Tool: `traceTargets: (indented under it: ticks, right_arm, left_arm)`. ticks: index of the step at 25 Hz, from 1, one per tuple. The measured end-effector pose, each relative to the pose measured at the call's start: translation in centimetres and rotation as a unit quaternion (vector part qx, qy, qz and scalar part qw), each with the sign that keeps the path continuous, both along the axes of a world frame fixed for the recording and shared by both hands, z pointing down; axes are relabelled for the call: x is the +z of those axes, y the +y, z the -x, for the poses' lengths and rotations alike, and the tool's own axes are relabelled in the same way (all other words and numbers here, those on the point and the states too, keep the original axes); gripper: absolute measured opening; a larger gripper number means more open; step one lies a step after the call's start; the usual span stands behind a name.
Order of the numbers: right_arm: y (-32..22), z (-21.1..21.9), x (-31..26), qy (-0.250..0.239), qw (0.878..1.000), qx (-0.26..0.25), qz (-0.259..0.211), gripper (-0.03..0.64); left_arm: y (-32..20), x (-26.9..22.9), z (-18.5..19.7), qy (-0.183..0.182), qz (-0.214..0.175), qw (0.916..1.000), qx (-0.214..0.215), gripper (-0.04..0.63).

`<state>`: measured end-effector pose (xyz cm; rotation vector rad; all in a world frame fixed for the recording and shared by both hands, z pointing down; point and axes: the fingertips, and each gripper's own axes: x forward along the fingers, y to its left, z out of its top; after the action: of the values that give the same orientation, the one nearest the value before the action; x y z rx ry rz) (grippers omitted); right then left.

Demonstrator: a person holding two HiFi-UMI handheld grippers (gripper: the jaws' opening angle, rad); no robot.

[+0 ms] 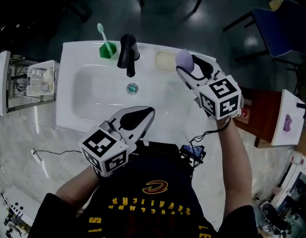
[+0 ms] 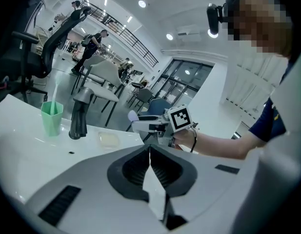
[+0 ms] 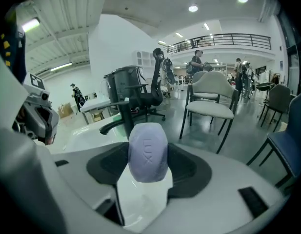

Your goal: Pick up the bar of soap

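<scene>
A lilac bar of soap is clamped between the jaws of my right gripper, held in the air above the back right part of the white sink; the bar shows next to the pale soap dish. In the left gripper view the right gripper and its soap tip hang beyond the dish. My left gripper stays over the sink's front rim, jaws closed together with nothing between them.
A black tap stands at the sink's back, a green cup with a toothbrush to its left. The drain lies in the basin. A wire basket sits left; a cable and small device lie near the front rim.
</scene>
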<state>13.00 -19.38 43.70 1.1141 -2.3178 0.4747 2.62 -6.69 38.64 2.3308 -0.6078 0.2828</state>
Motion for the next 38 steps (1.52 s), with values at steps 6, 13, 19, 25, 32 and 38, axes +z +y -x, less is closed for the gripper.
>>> traceTargets:
  ticks: [6,13,19,25,32,38]
  right_arm:
    - [2.2,0.2,-3.1,-0.107,0.994,0.032,-0.005,0.265]
    - [5.8,1.3,-6.3,-0.211,0.976,0.054,-0.001,0.265]
    - [8.6,2.2,-8.4,-0.289,0.955,0.069,0.009,0.265]
    - [10.9,2.1,-10.6,-0.360,0.928,0.095,0.007,0.266]
    - [13.0,2.5,-12.9,-0.405,0.908,0.109,-0.002,0.267]
    - [14.0,3.6,-13.9,-0.418,0.902,0.101,-0.013,0.267]
  left_arm:
    - [0.2,-0.1,-0.2,0.001,-0.001,1.0000,-0.002,0.012]
    - [-0.5,-1.3,-0.7,0.007,-0.016,0.9998,-0.006,0.012]
    - [-1.1,-2.3,-0.9,0.016,-0.023,0.9996,-0.009,0.012]
    - [-1.0,-3.6,-1.2,0.028,-0.027,0.9992,-0.007,0.012]
    - [-0.7,-4.4,-1.4,0.034,-0.025,0.9991,-0.005,0.013]
    - [0.1,-4.4,-1.7,0.037,-0.022,0.9990,0.006,0.012]
